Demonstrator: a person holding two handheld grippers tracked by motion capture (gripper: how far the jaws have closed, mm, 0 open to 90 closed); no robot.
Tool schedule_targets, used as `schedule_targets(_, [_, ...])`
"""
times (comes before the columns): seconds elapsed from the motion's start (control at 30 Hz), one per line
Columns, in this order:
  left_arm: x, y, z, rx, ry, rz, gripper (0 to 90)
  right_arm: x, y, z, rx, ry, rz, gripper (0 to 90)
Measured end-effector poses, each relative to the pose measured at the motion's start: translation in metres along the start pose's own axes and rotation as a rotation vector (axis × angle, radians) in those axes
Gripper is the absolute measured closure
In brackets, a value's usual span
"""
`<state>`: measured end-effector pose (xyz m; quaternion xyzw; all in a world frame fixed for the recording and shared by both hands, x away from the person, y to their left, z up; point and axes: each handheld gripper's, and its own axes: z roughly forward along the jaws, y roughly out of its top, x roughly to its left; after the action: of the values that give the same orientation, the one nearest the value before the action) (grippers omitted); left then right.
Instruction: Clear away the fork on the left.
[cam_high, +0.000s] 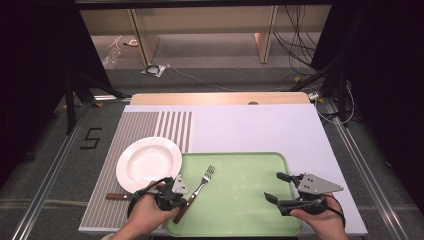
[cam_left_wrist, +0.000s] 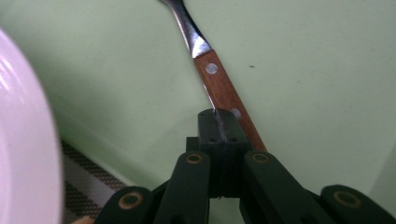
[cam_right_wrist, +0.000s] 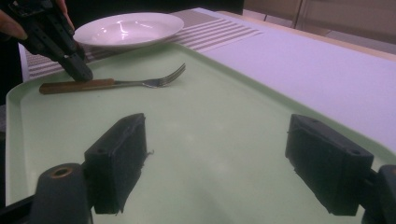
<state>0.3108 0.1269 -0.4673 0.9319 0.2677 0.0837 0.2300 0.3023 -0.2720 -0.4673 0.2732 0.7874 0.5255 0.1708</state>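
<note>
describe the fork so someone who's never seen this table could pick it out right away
Find the pale green tray at the near edge of the table. The fork lies at its left end, tines pointing away, just right of the white plate. Its brown riveted wooden handle, pinched by the left gripper, sets it apart.

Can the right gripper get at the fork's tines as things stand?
Probably yes: the right gripper has open jaws over bare tray, and the fork tines point its way; the left gripper grips only the handle.
</note>
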Motion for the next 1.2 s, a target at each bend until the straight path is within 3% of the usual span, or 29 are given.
schedule_targets(0.13, [-0.013,0.003,0.001,-0.002,-0.05,0.029,89.9,0.0,0.0,0.001,-0.007,0.003,0.003,21.7])
schedule_targets(0.33, [-0.016,0.006,0.003,-0.016,-0.087,0.025,89.8,0.0,0.0,0.001,-0.007,0.002,0.003,21.7])
schedule_targets(0.57, [-0.004,0.017,0.0,-0.054,-0.06,0.025,89.8,-0.001,0.0,0.001,-0.011,-0.002,0.002,21.7])
schedule_targets(0.67, [0.002,0.036,0.004,-0.087,-0.048,0.042,89.8,-0.001,0.0,0.001,-0.008,-0.003,0.004,21.7])
schedule_targets(0.7, [0.005,0.052,0.012,-0.105,-0.052,0.07,89.8,0.0,0.001,0.001,0.002,-0.009,-0.001,21.7])
schedule_targets(0.73, [0.005,0.052,0.012,-0.105,-0.052,0.07,89.8,0.0,0.001,0.001,0.002,-0.009,-0.001,21.7])
schedule_targets(0.9, [0.011,0.083,0.036,-0.105,-0.049,0.096,89.9,-0.001,0.0,-0.001,-0.008,-0.01,0.005,21.8])
schedule_targets(1.13, [0.017,0.087,0.051,-0.091,-0.052,0.082,89.9,-0.002,0.0,-0.002,-0.005,-0.013,0.006,21.8])
schedule_targets(1.2, [0.017,0.086,0.05,-0.081,-0.013,0.091,89.9,-0.001,0.0,-0.001,-0.011,-0.007,0.008,21.8])
